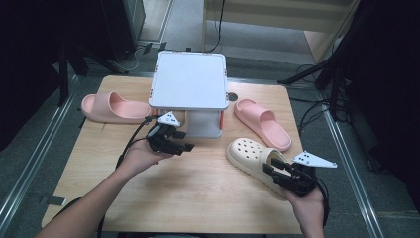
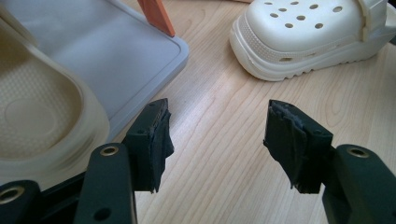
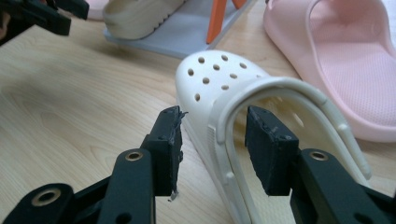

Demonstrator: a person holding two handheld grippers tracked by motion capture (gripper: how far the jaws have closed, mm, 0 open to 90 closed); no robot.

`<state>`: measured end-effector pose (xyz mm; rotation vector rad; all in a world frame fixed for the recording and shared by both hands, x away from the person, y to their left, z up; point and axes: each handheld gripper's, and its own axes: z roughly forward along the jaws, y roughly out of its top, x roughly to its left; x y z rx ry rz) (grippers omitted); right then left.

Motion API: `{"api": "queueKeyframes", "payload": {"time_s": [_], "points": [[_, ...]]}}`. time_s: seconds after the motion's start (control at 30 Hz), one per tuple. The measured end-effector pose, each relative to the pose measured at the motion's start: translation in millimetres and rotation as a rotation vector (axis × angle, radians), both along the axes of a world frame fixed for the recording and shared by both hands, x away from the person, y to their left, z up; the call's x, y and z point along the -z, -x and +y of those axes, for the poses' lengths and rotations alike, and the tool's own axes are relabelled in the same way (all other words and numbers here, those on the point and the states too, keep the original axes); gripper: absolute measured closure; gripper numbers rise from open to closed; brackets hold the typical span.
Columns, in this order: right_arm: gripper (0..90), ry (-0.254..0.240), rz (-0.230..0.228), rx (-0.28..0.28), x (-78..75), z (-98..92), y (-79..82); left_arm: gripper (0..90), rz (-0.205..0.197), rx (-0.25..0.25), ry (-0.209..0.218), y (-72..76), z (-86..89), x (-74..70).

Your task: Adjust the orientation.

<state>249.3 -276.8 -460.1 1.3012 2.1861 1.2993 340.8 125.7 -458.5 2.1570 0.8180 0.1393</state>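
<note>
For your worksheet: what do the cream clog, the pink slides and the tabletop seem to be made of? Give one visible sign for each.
Cream clog: probably moulded foam or soft plastic, matte, with punched holes. Pink slides: likely the same foam, matte, with a dimpled footbed. Tabletop: wood or wood-look laminate, showing pale grain lines.

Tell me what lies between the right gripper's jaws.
The cream clog's side wall and heel strap stand between the open right gripper's jaws, seen in the right gripper view; the pads aren't pressing yet.
</note>
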Motion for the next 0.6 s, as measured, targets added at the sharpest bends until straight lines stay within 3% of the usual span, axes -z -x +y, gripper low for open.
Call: {"api": "queueKeyframes", "payload": {"time_s": [0.33, 0.53, 0.6], "points": [[56.3, 0.035, 0.055, -0.038, 17.4, 13.1, -18.3, 40.8, -0.005, 0.001, -0.002, 1.5, 0.1, 0.3], [59.0, 0.076, 0.078, -0.069, 22.4, 22.6, -30.5, 40.5, -0.004, -0.011, 0.006, 6.3, 8.6, 1.6], [61.6, 0.068, 0.089, -0.084, 22.4, 24.3, -35.1, 40.1, 0.001, -0.020, 0.007, 8.0, 13.0, 1.6]]}}
